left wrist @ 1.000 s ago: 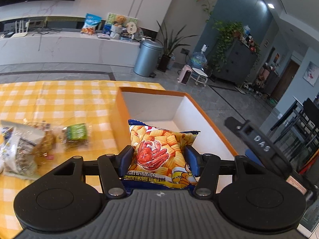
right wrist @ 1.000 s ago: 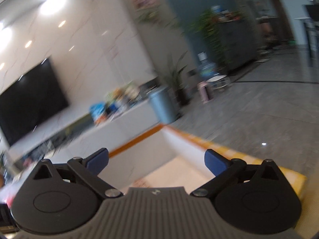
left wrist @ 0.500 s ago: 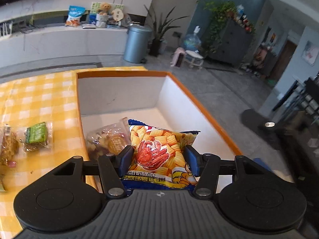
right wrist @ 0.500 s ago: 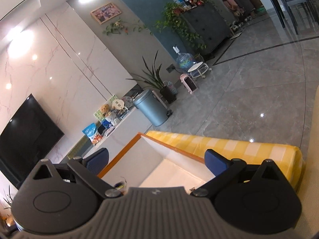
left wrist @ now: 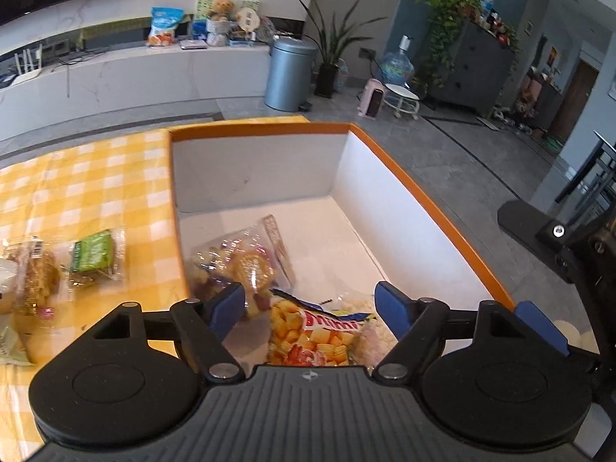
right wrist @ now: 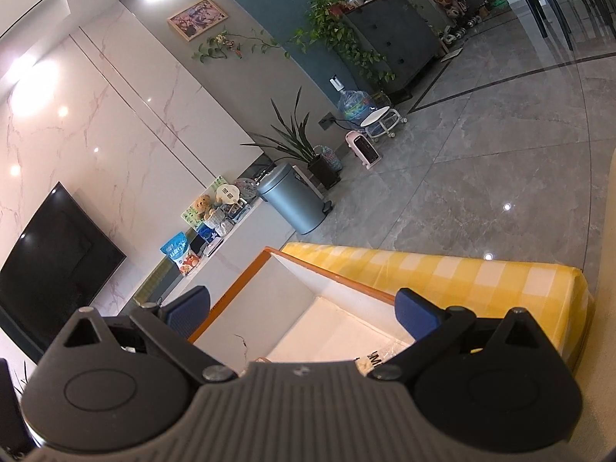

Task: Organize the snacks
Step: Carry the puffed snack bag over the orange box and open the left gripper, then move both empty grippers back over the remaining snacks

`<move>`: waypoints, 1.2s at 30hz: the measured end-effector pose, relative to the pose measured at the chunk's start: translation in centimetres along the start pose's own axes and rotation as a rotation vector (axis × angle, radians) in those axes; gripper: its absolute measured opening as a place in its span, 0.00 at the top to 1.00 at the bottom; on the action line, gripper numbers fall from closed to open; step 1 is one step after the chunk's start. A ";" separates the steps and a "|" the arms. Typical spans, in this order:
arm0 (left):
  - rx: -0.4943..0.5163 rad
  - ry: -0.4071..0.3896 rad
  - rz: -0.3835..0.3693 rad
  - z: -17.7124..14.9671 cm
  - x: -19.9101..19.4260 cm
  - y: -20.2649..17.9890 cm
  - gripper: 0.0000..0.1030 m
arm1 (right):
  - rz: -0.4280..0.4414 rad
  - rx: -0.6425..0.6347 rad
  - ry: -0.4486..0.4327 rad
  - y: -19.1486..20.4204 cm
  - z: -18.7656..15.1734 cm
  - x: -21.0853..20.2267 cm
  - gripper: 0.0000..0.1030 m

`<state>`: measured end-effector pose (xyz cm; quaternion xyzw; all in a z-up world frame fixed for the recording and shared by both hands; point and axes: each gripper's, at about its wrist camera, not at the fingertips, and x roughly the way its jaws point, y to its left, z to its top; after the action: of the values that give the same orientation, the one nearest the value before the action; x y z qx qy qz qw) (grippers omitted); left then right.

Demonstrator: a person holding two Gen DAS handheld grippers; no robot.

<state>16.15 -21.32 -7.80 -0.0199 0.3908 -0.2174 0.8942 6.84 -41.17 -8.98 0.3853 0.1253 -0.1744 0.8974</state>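
Below the spread left hand-held gripper [left wrist: 311, 310], chip bag [left wrist: 313, 340], seemingly untouched, inside box [left wrist: 419, 227]

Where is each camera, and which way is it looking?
Left wrist: sits on the open left gripper, looking down into the orange box at the chip bag; its blue fingers show.
Right wrist: sits on the open right gripper, looking over the orange box across the room; its fingers show.
Both see the box and the trash can.

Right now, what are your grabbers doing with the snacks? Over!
Left gripper open over the box. Right gripper open, empty. Chip bag lying in the box beside a clear snack pack. More snacks waiting on the tablecloth. Nothing blocking.
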 end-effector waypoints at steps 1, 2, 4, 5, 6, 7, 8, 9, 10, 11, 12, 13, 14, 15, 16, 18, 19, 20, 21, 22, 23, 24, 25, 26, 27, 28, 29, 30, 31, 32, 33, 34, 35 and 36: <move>0.003 -0.002 0.003 0.2 -0.1 0.1 0.12 | 0.001 -0.001 0.001 0.0 0.0 0.0 0.03; 0.006 -0.003 0.006 0.1 -0.3 0.2 0.12 | 0.001 0.000 0.002 0.0 0.0 0.0 0.03; 0.007 -0.007 0.015 0.1 -0.9 0.5 0.12 | 0.001 -0.001 0.004 -0.1 0.1 0.1 0.03; 0.006 -0.010 0.018 0.1 -1.2 0.7 0.12 | 0.001 -0.002 0.004 -0.1 0.1 0.2 0.03; 0.006 -0.016 0.012 0.3 -1.4 0.8 0.12 | 0.002 -0.004 0.004 0.0 0.2 0.1 0.03; 0.006 -0.023 0.006 0.4 -1.8 1.0 0.12 | 0.002 -0.007 0.004 0.1 0.2 0.0 0.03; 0.000 -0.029 0.001 0.6 -2.1 1.3 0.12 | 0.001 -0.010 0.003 0.0 0.2 0.0 0.03; -0.011 -0.038 -0.008 0.9 -2.3 1.6 0.12 | 0.001 -0.013 0.003 0.0 0.2 0.0 0.03; -0.021 -0.046 -0.017 1.0 -2.6 1.9 0.12 | 0.003 -0.017 0.003 0.1 0.3 0.0 0.03; -0.026 -0.051 -0.017 1.3 -3.0 2.1 0.12 | 0.005 -0.019 0.003 0.1 0.2 0.0 0.03; -0.025 -0.058 -0.012 1.4 -3.3 2.3 0.12 | 0.005 -0.019 0.002 0.2 0.2 0.0 0.03; -0.024 -0.070 -0.008 1.6 -3.7 2.4 0.12 | 0.006 -0.020 0.003 0.1 0.3 0.0 0.03; -0.032 -0.083 -0.002 1.7 -4.0 2.6 0.12 | 0.008 -0.022 0.001 0.2 0.2 -0.1 0.03; -0.042 -0.092 0.002 1.8 -4.4 2.9 0.12 | 0.009 -0.025 -0.002 0.2 0.2 -0.2 0.03; -0.047 -0.096 0.003 1.9 -4.7 3.1 0.12 | 0.011 -0.029 -0.006 0.3 0.2 -0.2 0.03; -0.062 -0.098 0.007 2.0 -5.3 3.6 0.12 | 0.019 -0.042 -0.009 0.6 0.1 -0.3 0.03; -0.072 -0.099 0.009 1.9 -5.7 3.9 0.12 | 0.031 -0.052 -0.006 0.8 0.1 -0.3 0.03; -0.079 -0.103 0.011 1.9 -6.2 4.2 0.12 | 0.045 -0.063 -0.004 1.0 0.1 -0.3 0.03; -0.081 -0.109 0.013 1.9 -6.7 4.6 0.12 | 0.058 -0.074 -0.008 1.3 -0.1 -0.4 0.03; -0.082 -0.117 0.019 1.8 -7.2 5.0 0.12 | 0.070 -0.087 -0.014 1.7 -0.3 -0.5 0.03; -0.084 -0.128 0.029 1.8 -7.8 5.5 0.12 | 0.085 -0.102 -0.018 2.1 -0.5 -0.6 0.03; -0.085 -0.137 0.041 1.7 -8.4 6.0 0.12 | 0.102 -0.120 -0.019 2.6 -0.7 -0.7 0.03; -0.088 -0.145 0.053 1.7 -9.1 6.7 0.12 | 0.123 -0.138 -0.019 3.1 -1.0 -0.8 0.03; -0.093 -0.152 0.066 1.6 -9.7 7.4 0.12 | 0.149 -0.159 -0.013 3.6 -1.4 -0.9 0.03; -0.100 -0.160 0.080 1.5 -10.4 8.2 0.12 | 0.180 -0.185 0.000 4.1 -1.7 -0.8 0.03; -0.111 -0.166 0.103 1.4 -11.1 9.0 0.12 | 0.206 -0.213 0.012 4.7 -2.1 -0.9 0.03; -0.121 -0.169 0.135 1.2 -11.7 9.8 0.12 | 0.228 -0.240 0.018 5.4 -2.6 -1.0 0.03; -0.132 -0.178 0.169 1.1 -12.3 10.7 0.12 | 0.246 -0.267 0.019 6.1 -3.0 -1.1 0.03; -0.142 -0.192 0.197 0.9 -12.9 11.6 0.12 | 0.266 -0.292 0.017 6.8 -3.5 -1.3 0.03; -0.152 -0.205 0.224 0.6 -13.5 12.5 0.12 | 0.286 -0.316 0.018 7.7 -3.9 -1.5 0.03; -0.164 -0.214 0.252 0.3 -14.0 13.4 0.12 | 0.304 -0.341 0.024 8.5 -4.4 -1.6 0.03; -0.176 -0.219 0.275 -0.1 -14.4 14.3 0.12 | 0.316 -0.363 0.035 9.4 -4.9 -1.6 0.03; -0.190 -0.224 0.295 -0.4 -14.8 15.3 0.12 | 0.323 -0.379 0.047 10.2 -5.4 -1.6 0.03; -0.204 -0.226 0.308 -0.8 -15.1 16.3 0.12 | 0.329 -0.391 0.062 11.0 -6.0 -1.5 0.03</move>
<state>12.60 -0.40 -1.23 -0.0749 0.3063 -0.0340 0.9484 9.42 -29.43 -5.34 0.2248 0.1198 0.0132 0.9669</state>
